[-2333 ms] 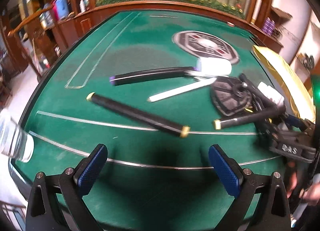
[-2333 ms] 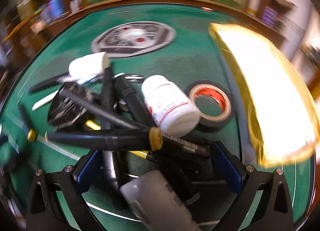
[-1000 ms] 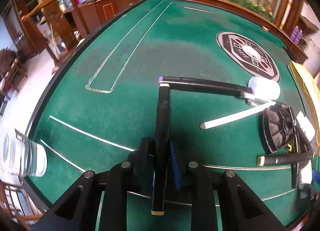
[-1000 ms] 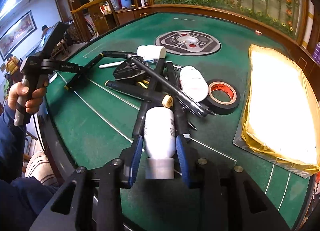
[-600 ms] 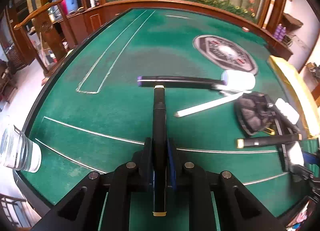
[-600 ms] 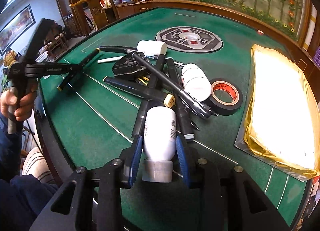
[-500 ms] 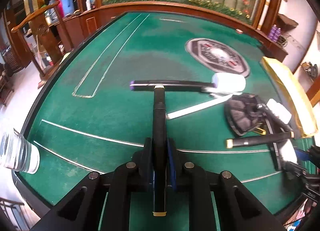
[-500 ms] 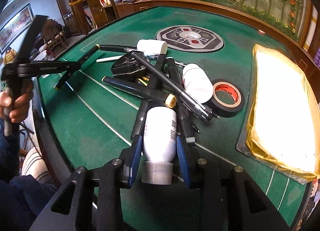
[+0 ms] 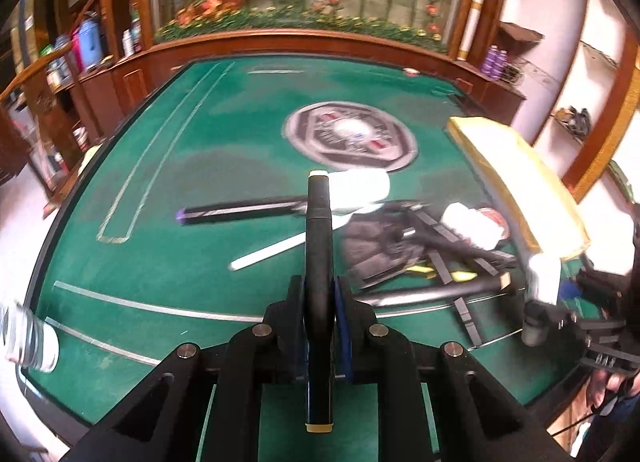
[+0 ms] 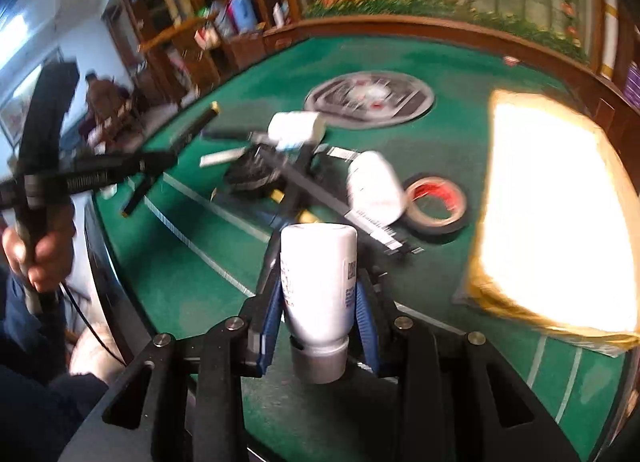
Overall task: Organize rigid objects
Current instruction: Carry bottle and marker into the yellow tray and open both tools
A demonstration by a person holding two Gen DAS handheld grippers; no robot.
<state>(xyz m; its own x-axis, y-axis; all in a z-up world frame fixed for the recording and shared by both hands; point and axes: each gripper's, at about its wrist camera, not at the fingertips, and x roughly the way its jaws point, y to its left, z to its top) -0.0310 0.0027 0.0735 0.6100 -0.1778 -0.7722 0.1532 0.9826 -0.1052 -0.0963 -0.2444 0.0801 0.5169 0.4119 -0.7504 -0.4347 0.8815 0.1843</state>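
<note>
My left gripper [image 9: 320, 296] is shut on a black marker [image 9: 319, 238] with pale end caps, held lengthwise above the green table [image 9: 192, 262]. My right gripper [image 10: 318, 302] is shut on a white bottle [image 10: 318, 270], grey cap toward the camera, lifted off the felt. Beyond it lies the pile: black markers [image 10: 320, 191], a second white bottle [image 10: 374, 185], a black folded fan [image 9: 380, 248] and a red-cored tape roll [image 10: 436, 201]. The right wrist view shows a hand [image 10: 36, 246] holding the left gripper at the left.
A white cylinder [image 9: 362, 187], a purple-tipped black marker [image 9: 240, 211] and a white stick [image 9: 280, 250] lie left of the pile. A shiny gold packet [image 10: 560, 213] fills the right side. A round emblem [image 9: 350, 135] marks the centre; a glass bottle [image 9: 28, 342] stands at the left edge.
Both grippers were open earlier and have since shut on the marker and the bottle. Over the last second the left one rose and swung right with the marker; the right one barely moved.
</note>
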